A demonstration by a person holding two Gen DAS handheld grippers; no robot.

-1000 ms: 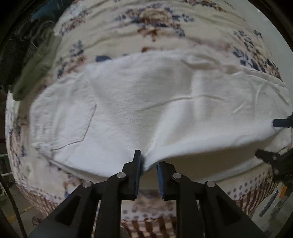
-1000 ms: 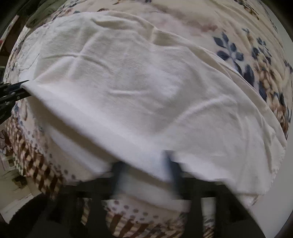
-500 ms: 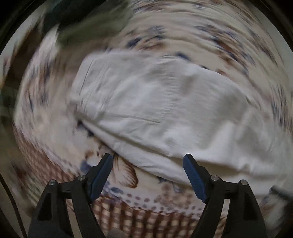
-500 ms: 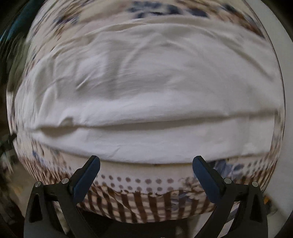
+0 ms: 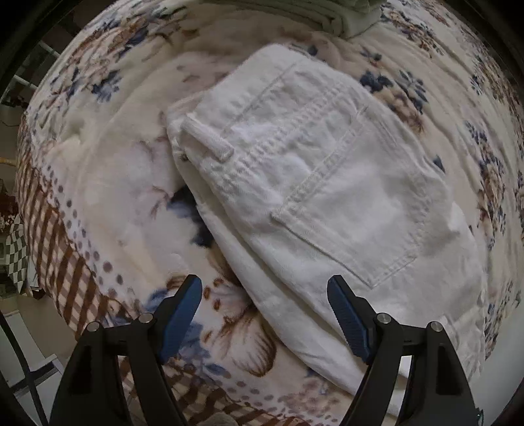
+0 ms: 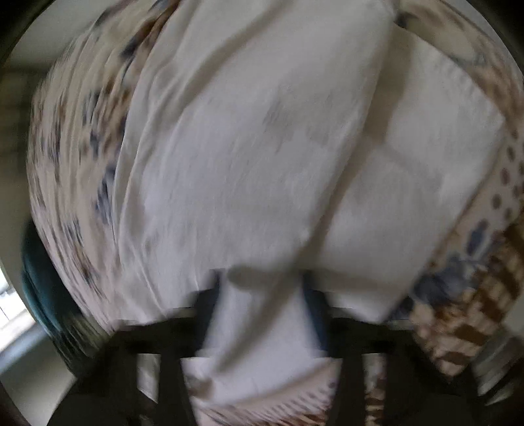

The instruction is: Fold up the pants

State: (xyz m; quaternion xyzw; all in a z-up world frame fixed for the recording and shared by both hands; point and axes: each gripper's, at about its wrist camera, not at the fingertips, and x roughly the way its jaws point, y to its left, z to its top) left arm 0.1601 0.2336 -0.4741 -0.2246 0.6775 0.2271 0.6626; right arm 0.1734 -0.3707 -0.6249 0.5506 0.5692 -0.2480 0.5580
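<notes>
1. The white cotton pants [image 5: 314, 183] lie folded on a cream plush blanket with blue and brown flowers [image 5: 124, 183], which covers the raised surface beneath them.
2. In the left wrist view the waistband end faces the camera. A belt loop [image 5: 208, 139] and a stitched back pocket [image 5: 347, 209] lie on the top layer.
3. The folded edge of the pants runs diagonally from upper left to lower right, with a lower layer showing below the top one.
4. The left gripper [image 5: 265, 311] has its blue-padded fingers [image 5: 180, 314] spread wide and holds nothing. One pad is over the blanket, the other is over the near edge of the pants.
5. A pale green folded garment [image 5: 347, 16] lies on the blanket at the far edge, well apart from the pants.
6. The right wrist view is heavily motion-blurred. White cloth of the pants [image 6: 249, 147] fills most of it.
7. The right gripper [image 6: 262, 295] has a bunch of that white cloth lying between its fingers. The blur prevents telling whether the fingers are clamped on it.
8. The brown checked border of the blanket [image 6: 484, 295] shows at the lower right of that view.
</notes>
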